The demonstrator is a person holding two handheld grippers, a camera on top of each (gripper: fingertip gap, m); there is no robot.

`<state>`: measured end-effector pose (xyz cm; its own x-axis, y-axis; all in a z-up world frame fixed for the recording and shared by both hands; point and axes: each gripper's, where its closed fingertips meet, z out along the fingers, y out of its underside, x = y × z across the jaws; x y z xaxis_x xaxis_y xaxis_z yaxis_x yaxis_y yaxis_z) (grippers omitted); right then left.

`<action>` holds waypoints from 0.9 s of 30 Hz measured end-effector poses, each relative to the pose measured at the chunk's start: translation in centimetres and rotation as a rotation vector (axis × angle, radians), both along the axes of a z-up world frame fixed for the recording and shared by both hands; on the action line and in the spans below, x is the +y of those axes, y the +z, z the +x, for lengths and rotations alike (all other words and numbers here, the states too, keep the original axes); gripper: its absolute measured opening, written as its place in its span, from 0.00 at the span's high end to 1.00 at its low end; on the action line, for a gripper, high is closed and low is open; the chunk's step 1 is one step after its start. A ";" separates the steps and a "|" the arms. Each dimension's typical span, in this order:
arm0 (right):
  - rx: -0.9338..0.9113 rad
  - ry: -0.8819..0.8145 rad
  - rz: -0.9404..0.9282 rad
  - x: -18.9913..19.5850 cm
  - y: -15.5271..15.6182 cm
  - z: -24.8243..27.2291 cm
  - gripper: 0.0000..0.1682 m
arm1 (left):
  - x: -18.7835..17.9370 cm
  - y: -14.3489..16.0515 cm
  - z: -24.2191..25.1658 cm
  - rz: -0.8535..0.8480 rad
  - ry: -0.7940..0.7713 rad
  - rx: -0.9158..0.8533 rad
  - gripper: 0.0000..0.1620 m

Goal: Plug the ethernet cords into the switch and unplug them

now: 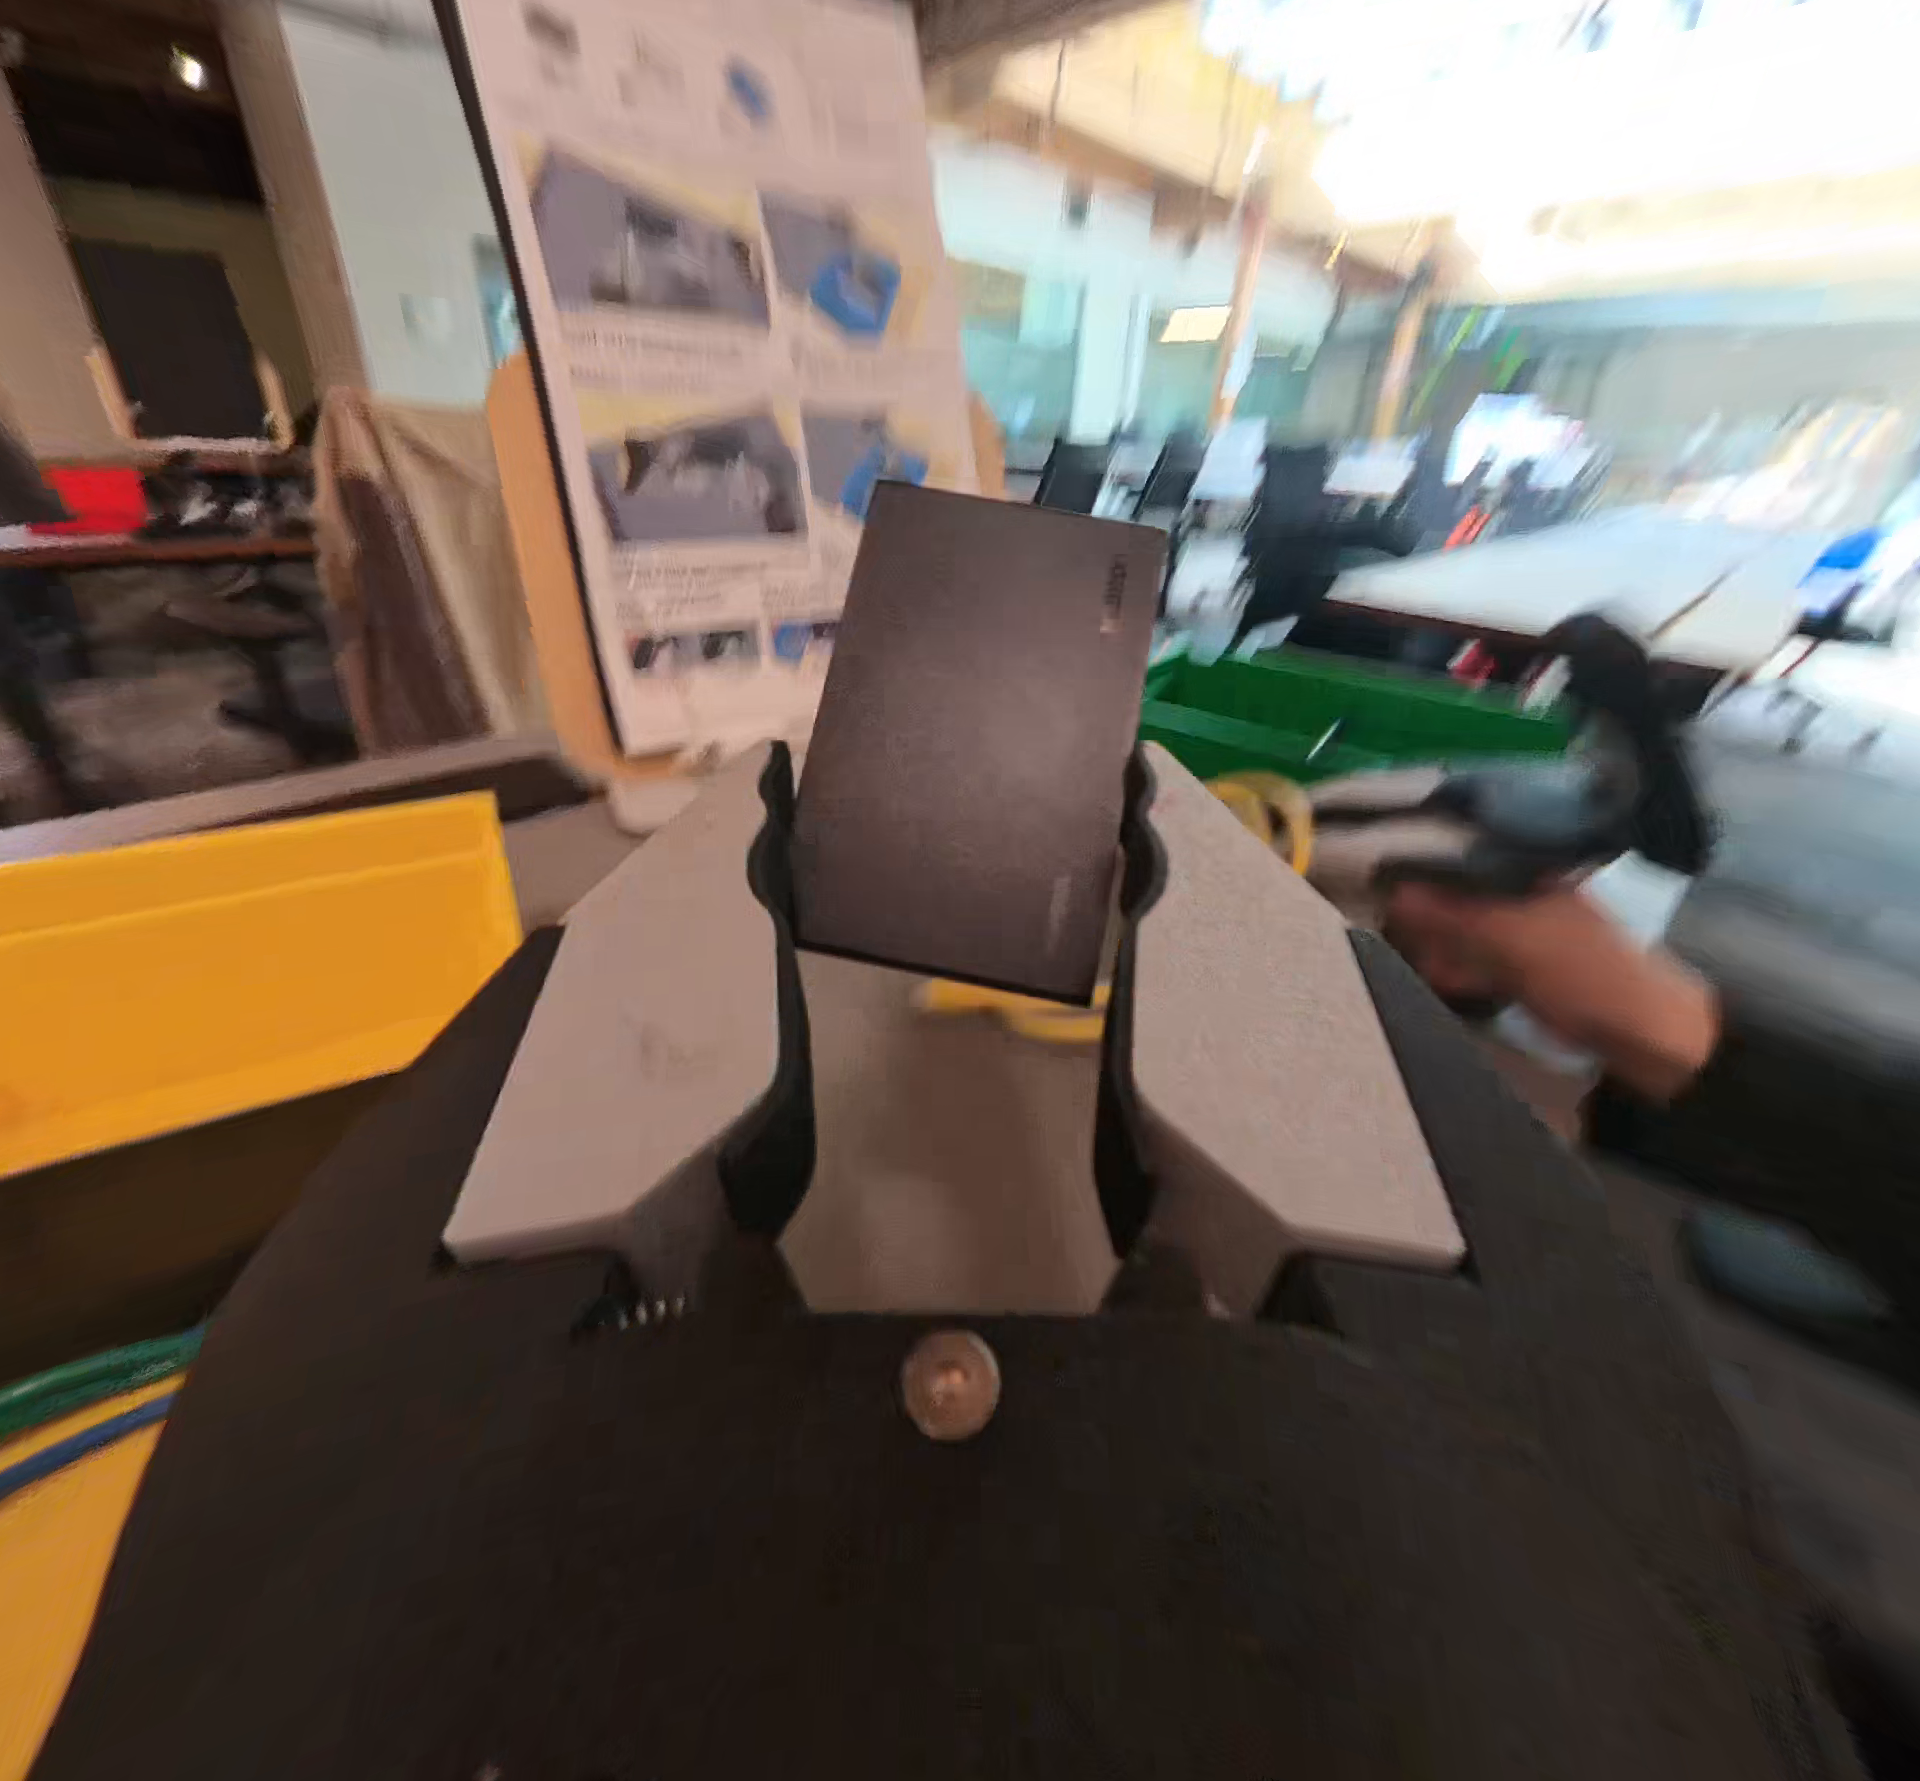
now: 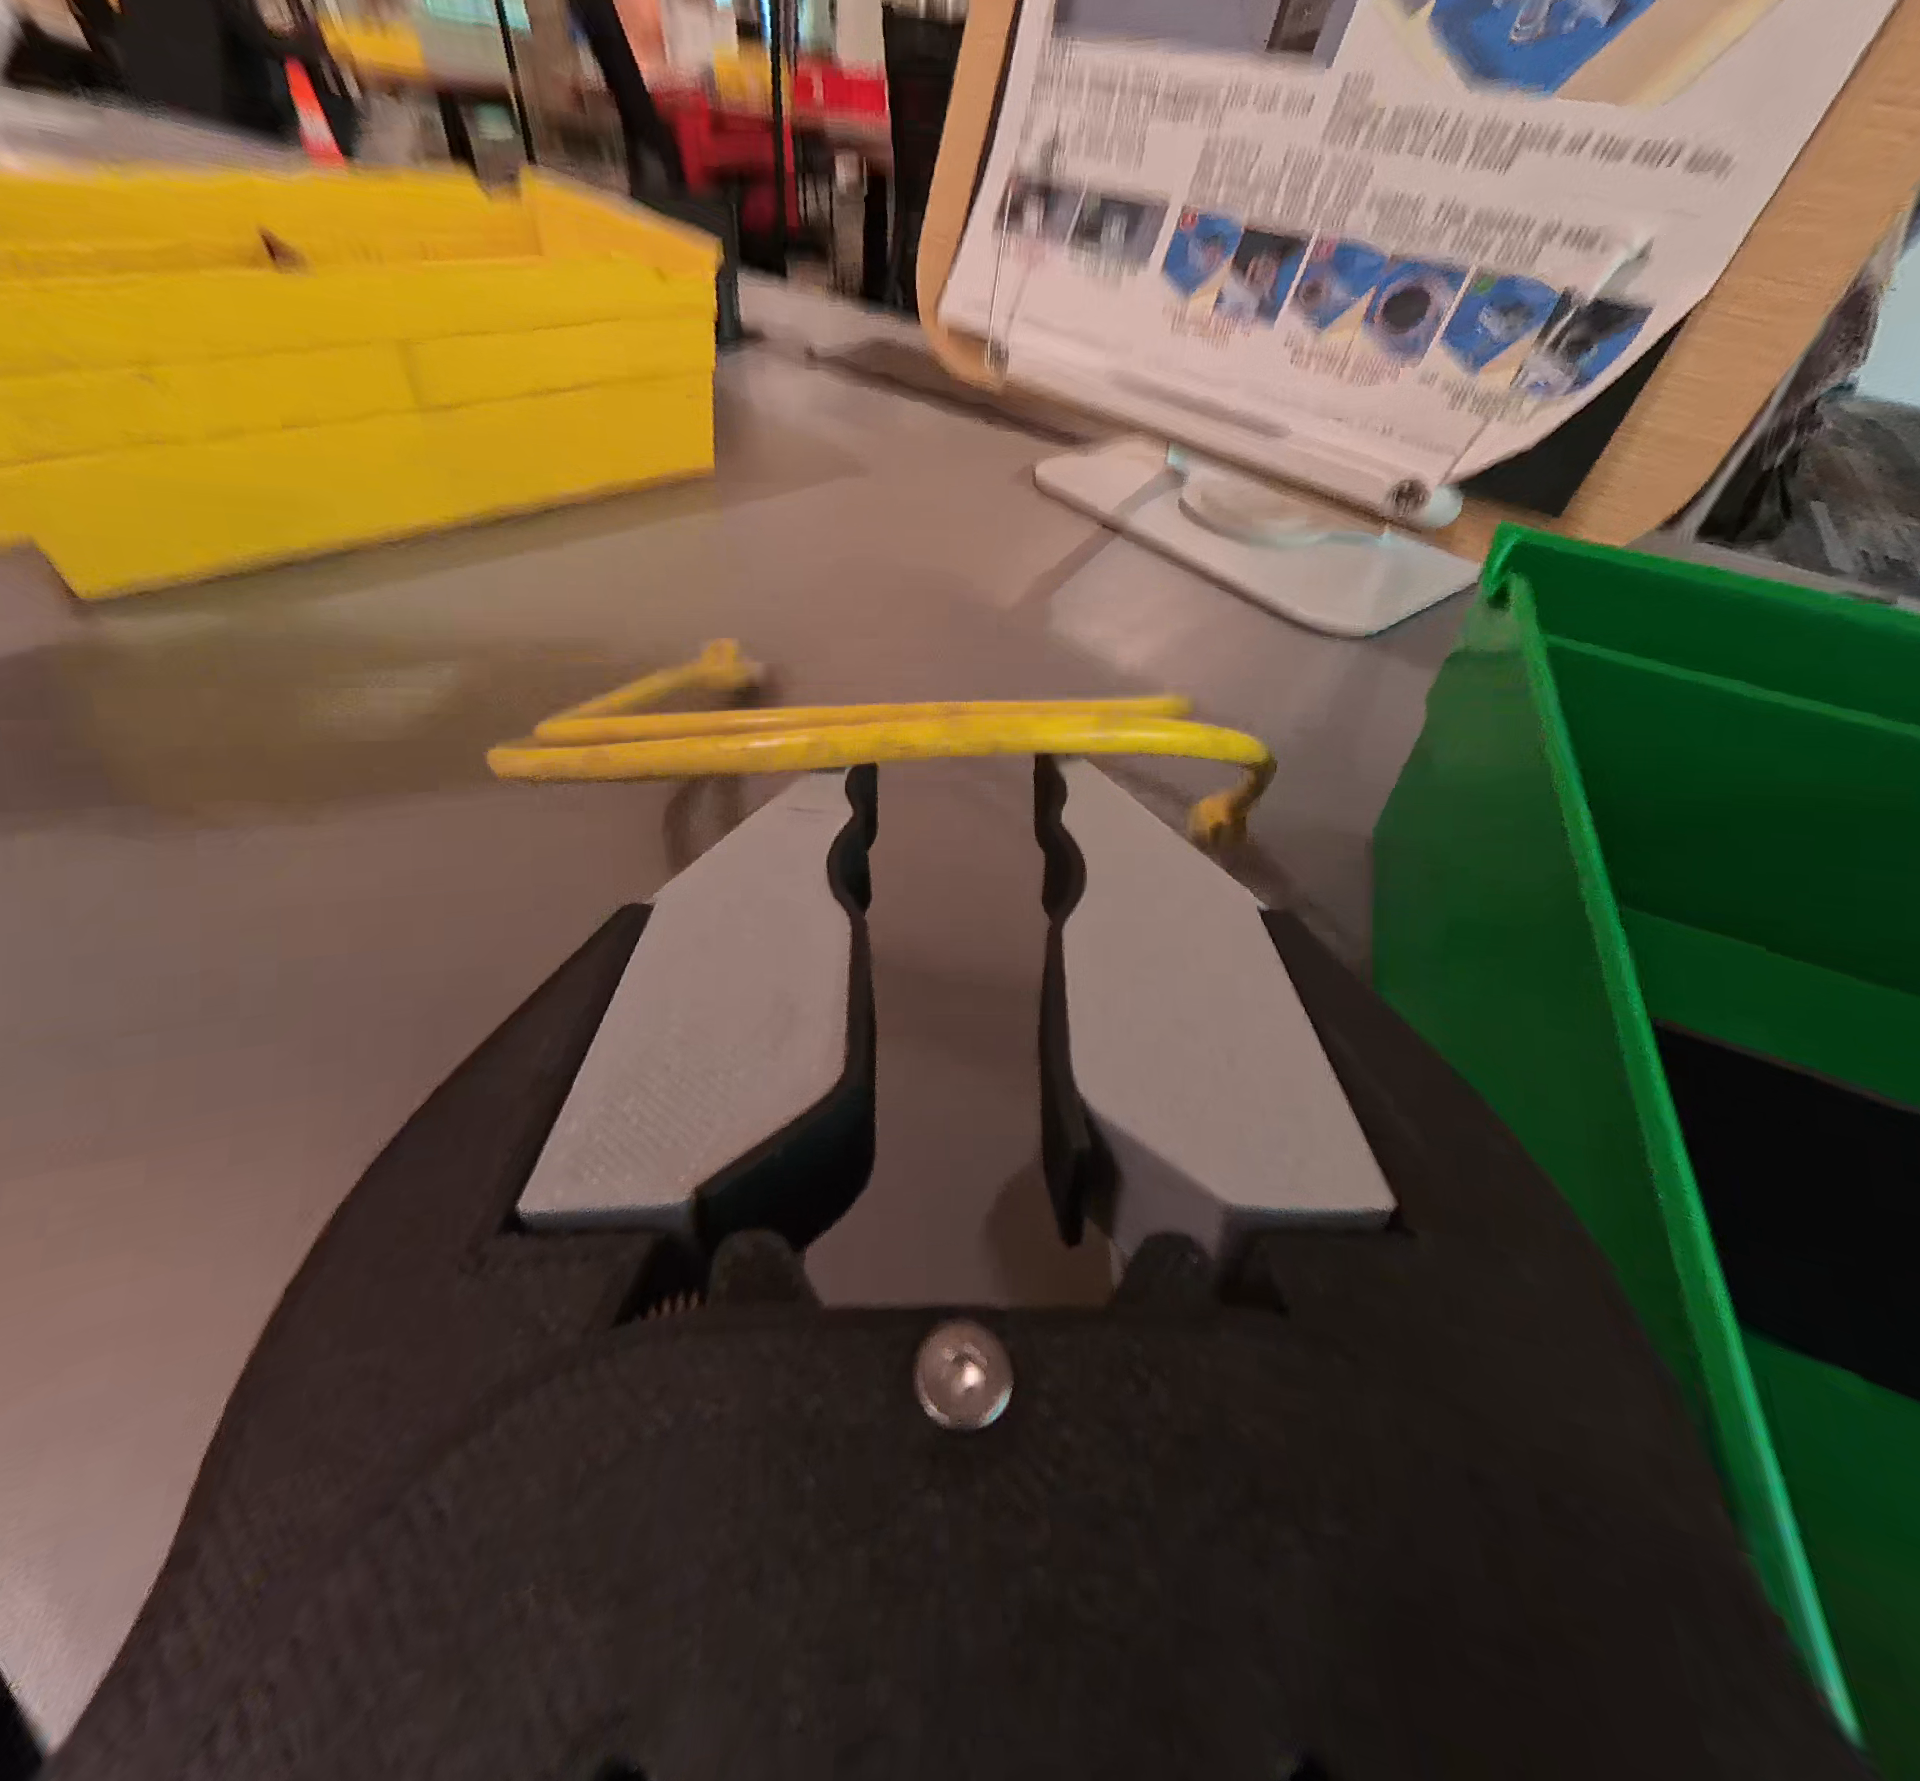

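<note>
My left gripper [image 1: 951, 796] is shut on a flat dark grey switch [image 1: 977, 734] and holds it tilted up, above the table. A yellow ethernet cord [image 2: 873, 739] lies folded on the grey table, with one plug [image 2: 732, 666] at the far left and one plug [image 2: 1221, 812] at the right. My right gripper [image 2: 954, 786] is open and empty, low over the table, its fingertips just short of the cord. In the left wrist view the right gripper [image 1: 1558, 796] shows blurred at the right, in a person's hand, and a bit of the yellow cord [image 1: 997, 1009] shows below the switch.
A yellow bin [image 2: 364, 370] stands at the left of the table, with green and blue cords [image 1: 83, 1409] near it in the left wrist view. A green bin [image 2: 1662, 900] stands close at the right. A printed board on a white stand [image 2: 1351, 173] is at the back.
</note>
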<state>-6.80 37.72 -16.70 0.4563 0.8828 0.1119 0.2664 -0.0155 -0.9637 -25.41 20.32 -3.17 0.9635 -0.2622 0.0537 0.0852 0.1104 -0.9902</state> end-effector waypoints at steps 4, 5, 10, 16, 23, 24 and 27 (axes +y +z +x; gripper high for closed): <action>-0.551 -0.006 -0.188 -2.0 -5.2 2.6 0.82 | -3.5 4.3 -0.6 0.153 -0.160 -0.230 0.61; -0.595 0.021 -0.214 -2.9 -5.4 3.0 0.82 | -3.9 4.5 -0.5 0.163 -0.196 -0.269 0.61; -0.567 0.016 -0.210 -3.6 -2.4 5.3 0.80 | -3.8 4.2 0.7 0.153 -0.282 -0.327 0.62; -0.368 -0.117 -0.095 -2.3 4.4 8.8 0.80 | -4.1 4.3 3.8 0.109 -0.426 -0.333 0.62; 0.258 0.575 -0.232 -17.1 13.6 1.5 0.56 | -4.4 2.2 14.6 -0.037 -0.713 -0.240 0.61; 0.299 0.605 -0.253 -18.0 14.2 1.0 0.55 | -4.3 1.7 15.7 -0.053 -0.728 -0.225 0.61; 0.380 0.646 -0.239 -19.7 15.3 0.1 0.54 | -4.3 0.3 18.0 -0.103 -0.764 -0.181 0.61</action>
